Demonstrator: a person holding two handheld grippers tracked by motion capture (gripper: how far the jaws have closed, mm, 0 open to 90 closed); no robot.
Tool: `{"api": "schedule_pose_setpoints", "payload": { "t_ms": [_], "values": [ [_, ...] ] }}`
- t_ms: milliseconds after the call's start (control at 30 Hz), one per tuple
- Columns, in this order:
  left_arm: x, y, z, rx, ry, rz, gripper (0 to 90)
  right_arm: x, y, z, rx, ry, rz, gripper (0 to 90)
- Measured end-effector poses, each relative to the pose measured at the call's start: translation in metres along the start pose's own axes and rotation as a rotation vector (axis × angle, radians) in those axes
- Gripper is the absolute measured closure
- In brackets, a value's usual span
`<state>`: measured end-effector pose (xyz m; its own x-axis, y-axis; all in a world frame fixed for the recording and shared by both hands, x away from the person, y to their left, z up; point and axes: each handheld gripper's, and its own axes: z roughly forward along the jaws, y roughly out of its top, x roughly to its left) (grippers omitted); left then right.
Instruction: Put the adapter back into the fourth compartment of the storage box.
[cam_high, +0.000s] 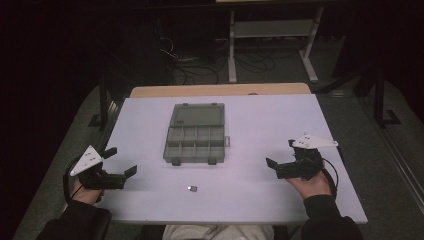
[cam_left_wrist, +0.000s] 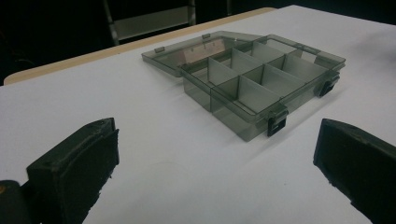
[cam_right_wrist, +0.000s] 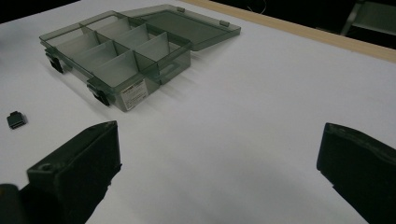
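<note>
Left gripper (cam_high: 118, 162): black blocky jaws apart, nothing between. Centre of matte white table (cam_high: 260, 125): smoky translucent plastic organizer box (cam_high: 195, 141), lid flat open, gridded compartments, side label unreadable; small dark part (cam_high: 192, 188) lies near its front. Right gripper (cam_high: 281, 153): jaws apart, nothing held.

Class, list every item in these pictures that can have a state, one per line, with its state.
Organizer box: lid open, lying flat behind it; compartments look empty.
Small dark part: loose on the table, ungripped.
Left claw: open, empty.
Right claw: open, empty.
</note>
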<state>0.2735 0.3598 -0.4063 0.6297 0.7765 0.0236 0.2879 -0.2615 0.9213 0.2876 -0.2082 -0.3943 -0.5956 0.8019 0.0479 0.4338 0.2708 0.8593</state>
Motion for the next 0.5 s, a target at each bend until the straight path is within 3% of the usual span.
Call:
{"api": "schedule_pose_setpoints", "payload": {
  "t_ms": [500],
  "values": [
    [-0.0004, -0.0003, 0.0005, 0.006, 0.001, 0.004, 0.0, 0.0010, 0.0018, 0.0012, 0.010, -0.001, -0.012, 0.0]
  ]
}}
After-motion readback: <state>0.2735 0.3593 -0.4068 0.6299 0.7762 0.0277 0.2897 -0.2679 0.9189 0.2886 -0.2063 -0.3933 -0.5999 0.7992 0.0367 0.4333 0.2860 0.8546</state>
